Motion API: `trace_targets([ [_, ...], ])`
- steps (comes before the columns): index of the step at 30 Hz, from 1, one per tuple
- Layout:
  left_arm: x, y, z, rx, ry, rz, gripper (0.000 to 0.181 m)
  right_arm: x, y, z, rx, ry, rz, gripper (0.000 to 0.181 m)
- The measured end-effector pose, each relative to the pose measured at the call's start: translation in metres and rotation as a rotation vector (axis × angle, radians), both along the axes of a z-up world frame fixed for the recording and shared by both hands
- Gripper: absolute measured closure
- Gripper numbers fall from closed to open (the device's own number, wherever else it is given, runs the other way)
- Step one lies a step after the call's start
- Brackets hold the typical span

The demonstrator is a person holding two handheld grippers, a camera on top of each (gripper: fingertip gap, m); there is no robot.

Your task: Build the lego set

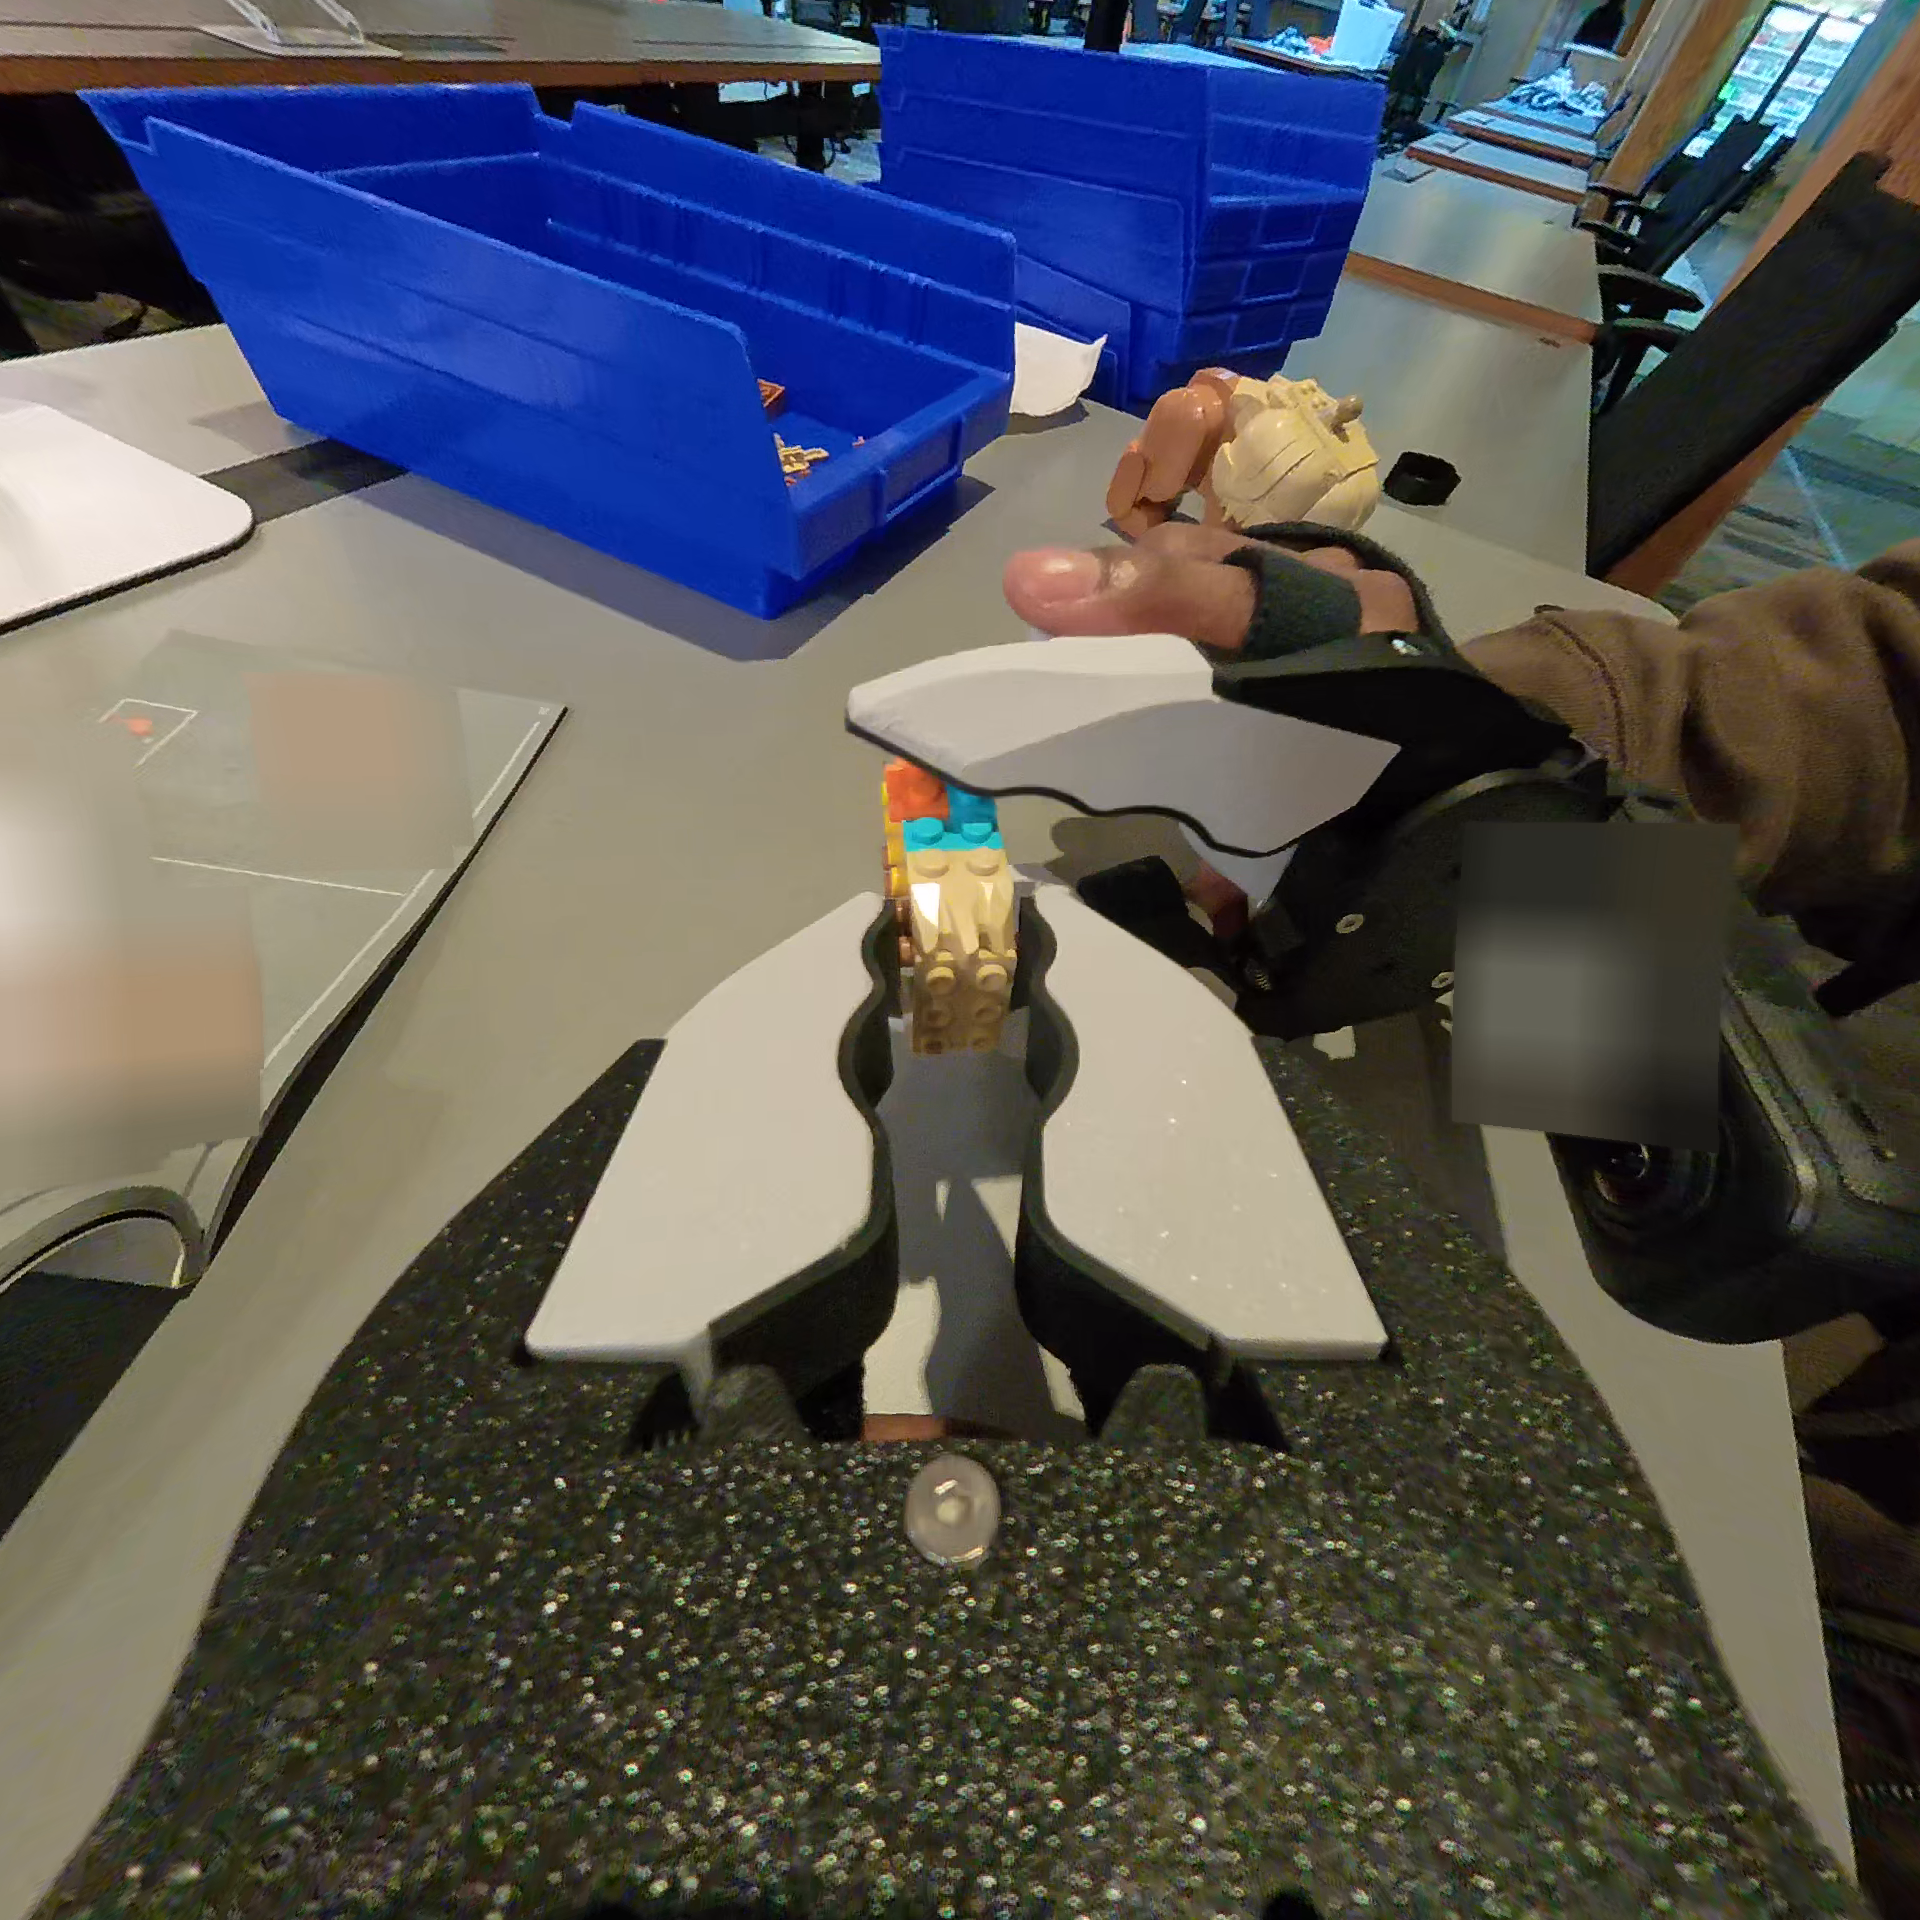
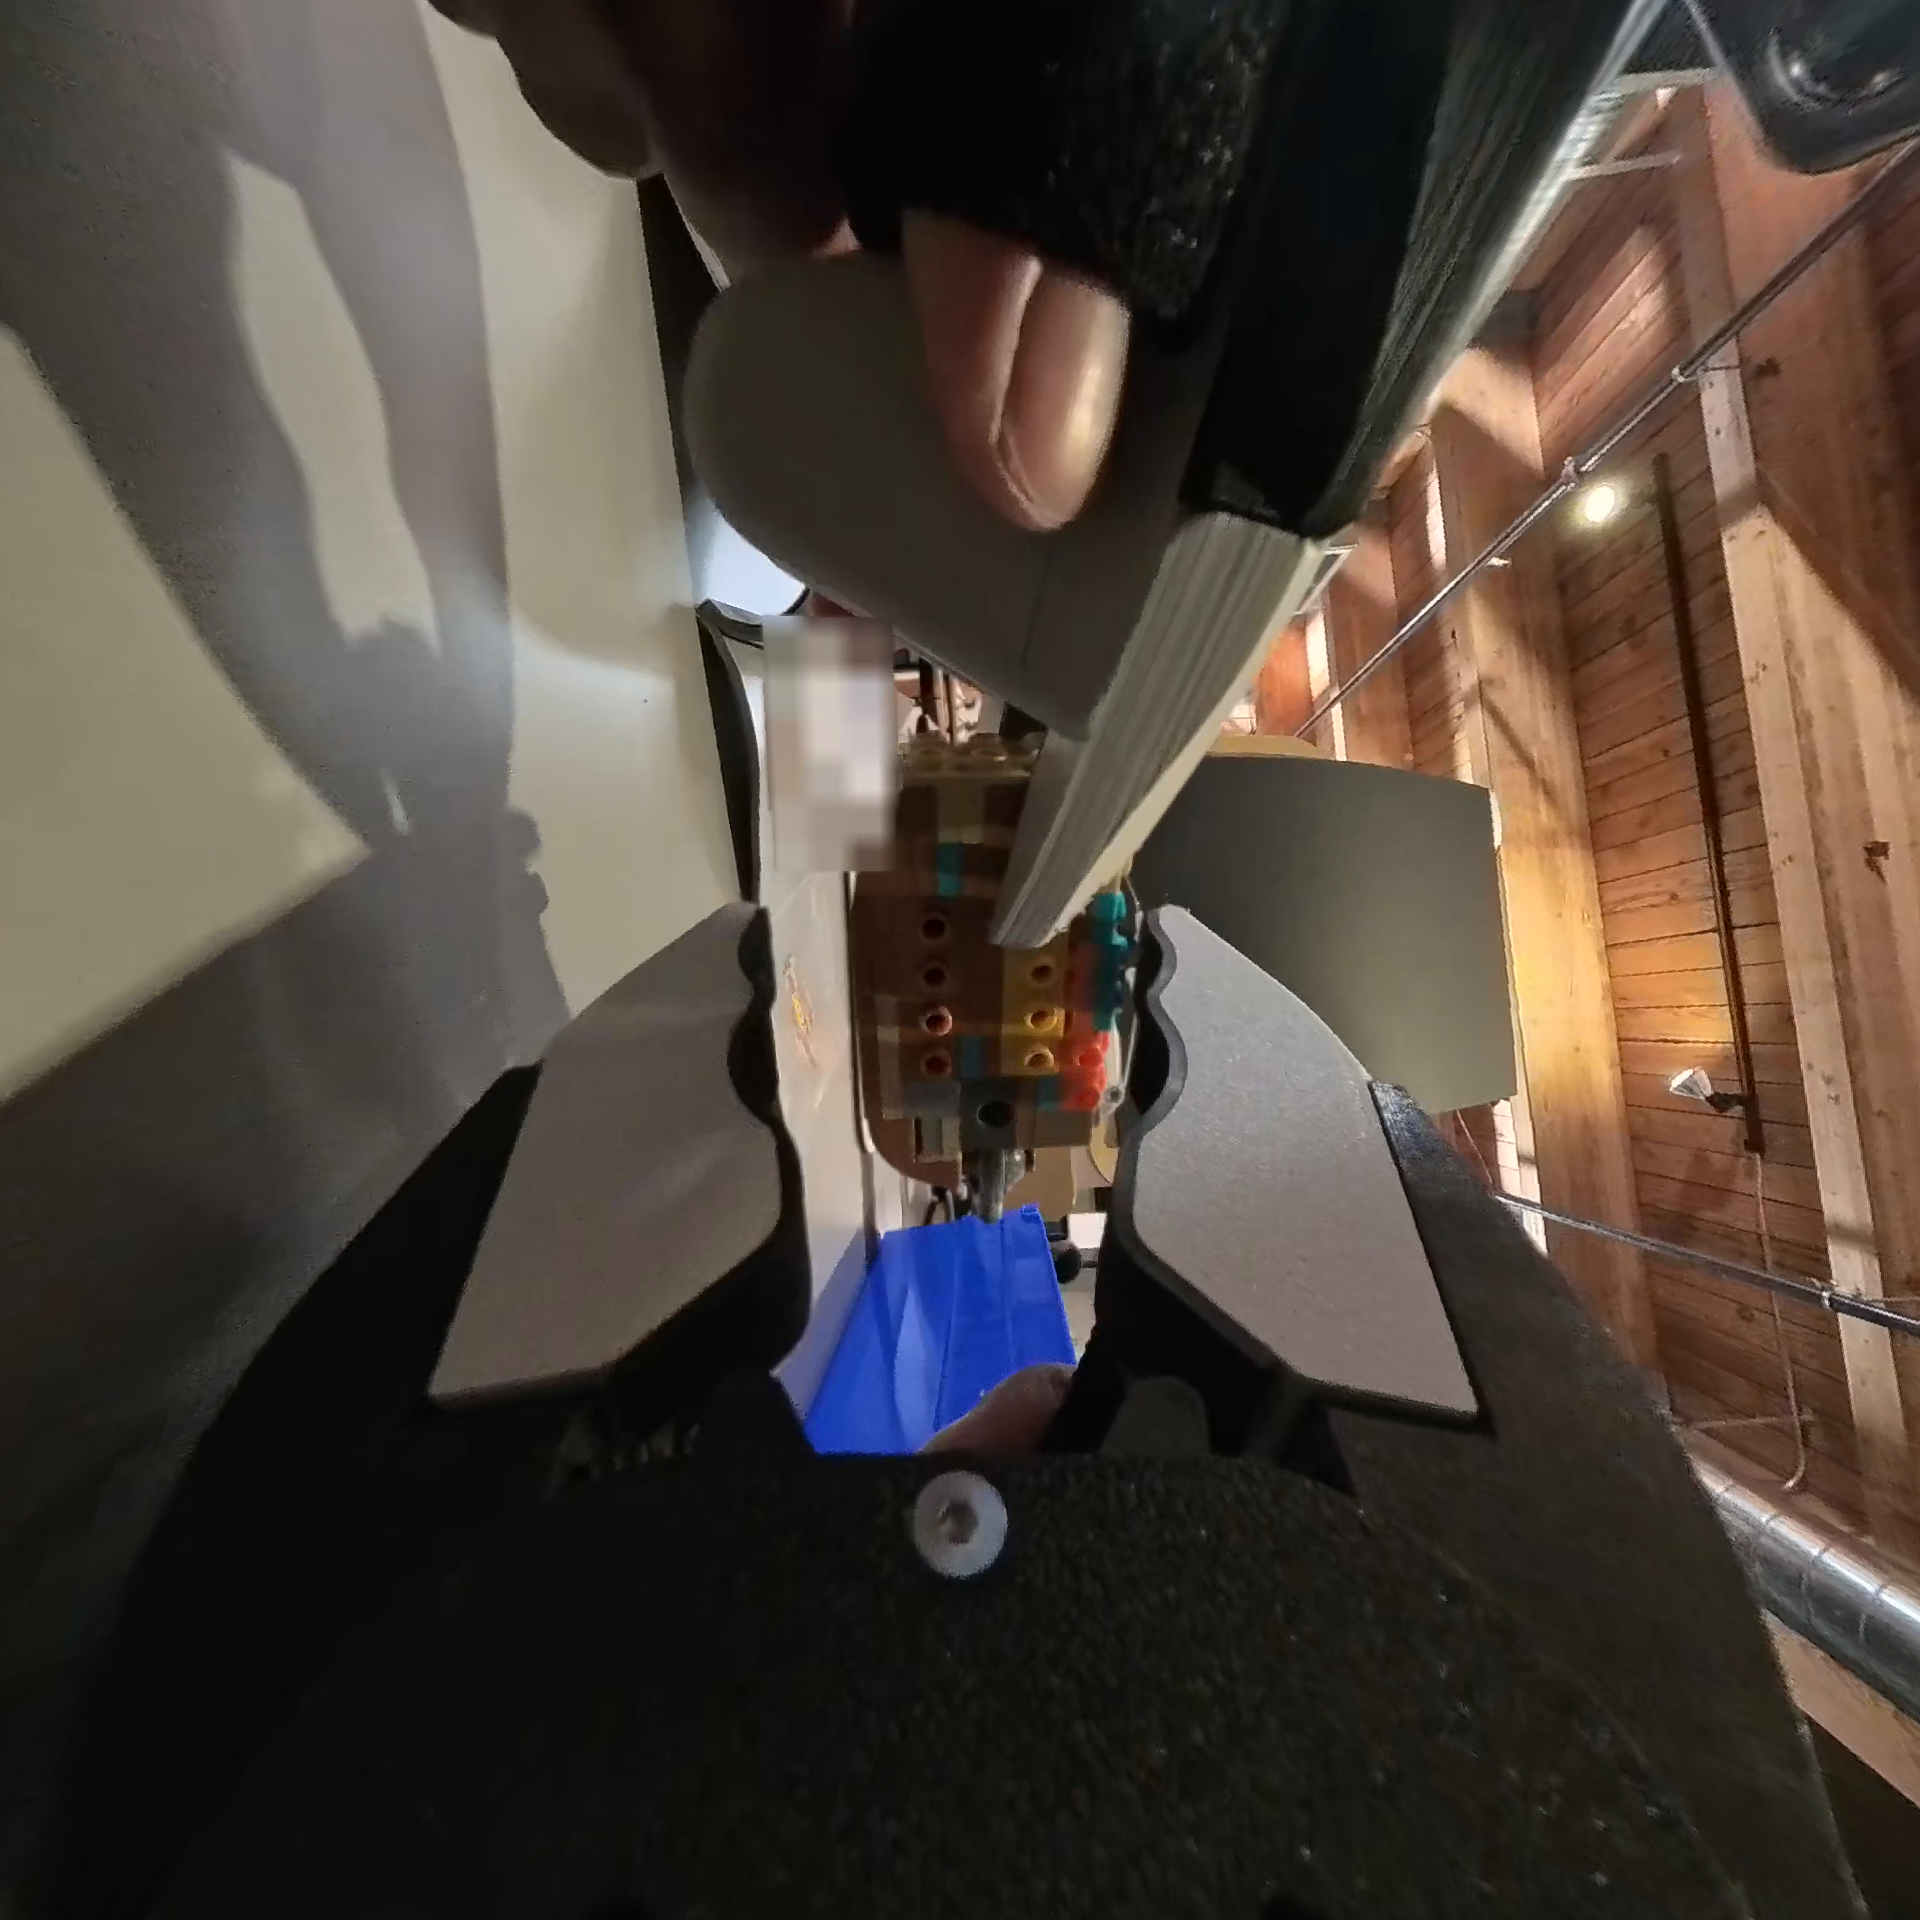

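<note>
Between the grey fingers of the left gripper (image 1: 961, 961) sits the lego assembly (image 1: 951, 914), a small stack of tan, teal and orange bricks pinched at its tan lower end and held above the grey table (image 1: 644, 727). The right gripper (image 2: 951, 997) stands spread around the same stack's far end, and I cannot tell whether its pads touch the bricks. In the left wrist view it shows tipped on its side, one finger lying over the orange top.

I judge the stack light and stiff, yet liable to snap at its press-fit seams if twisted; flat tan faces give the safest hold, while smooth sides may slip under a weak pinch.

Farther off lie a blue bin (image 1: 582, 343) with a few loose pieces, a taller stack of blue bins (image 1: 1132, 208), and a tan-and-brown built figure (image 1: 1247, 457). The stack's middle is hidden by the fingers; in the right wrist view its upper part is cut off by the left gripper and a thumb (image 2: 1049, 384).
</note>
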State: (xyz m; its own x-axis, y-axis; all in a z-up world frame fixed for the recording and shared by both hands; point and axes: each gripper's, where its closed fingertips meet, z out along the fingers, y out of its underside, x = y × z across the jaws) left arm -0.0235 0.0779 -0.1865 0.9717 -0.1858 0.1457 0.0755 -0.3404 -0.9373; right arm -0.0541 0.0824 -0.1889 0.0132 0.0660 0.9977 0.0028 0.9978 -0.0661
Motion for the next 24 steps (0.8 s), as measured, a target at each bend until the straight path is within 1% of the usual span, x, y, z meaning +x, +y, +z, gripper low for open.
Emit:
trace_targets([
  [2, 0.002, 0.0, 0.001, 0.005, 0.008, -0.007, 0.159, 0.001, -0.001, 0.002, 0.008, 0.014, 0.008, 0.121],
  [4, 0.002, 0.0, -0.001, -0.001, 0.028, -0.008, 0.159, 0.003, -0.001, 0.005, 0.01, 0.027, 0.01, 0.133],
  [12, 0.005, 0.001, 0.002, 0.022, 0.05, -0.019, 0.159, 0.006, 0.0, 0.008, 0.01, 0.02, 0.0, 0.134],
  [24, 0.011, 0.0, 0.006, 0.049, 0.059, -0.05, 0.159, 0.013, -0.001, 0.009, -0.017, -0.025, 0.027, 0.136],
])
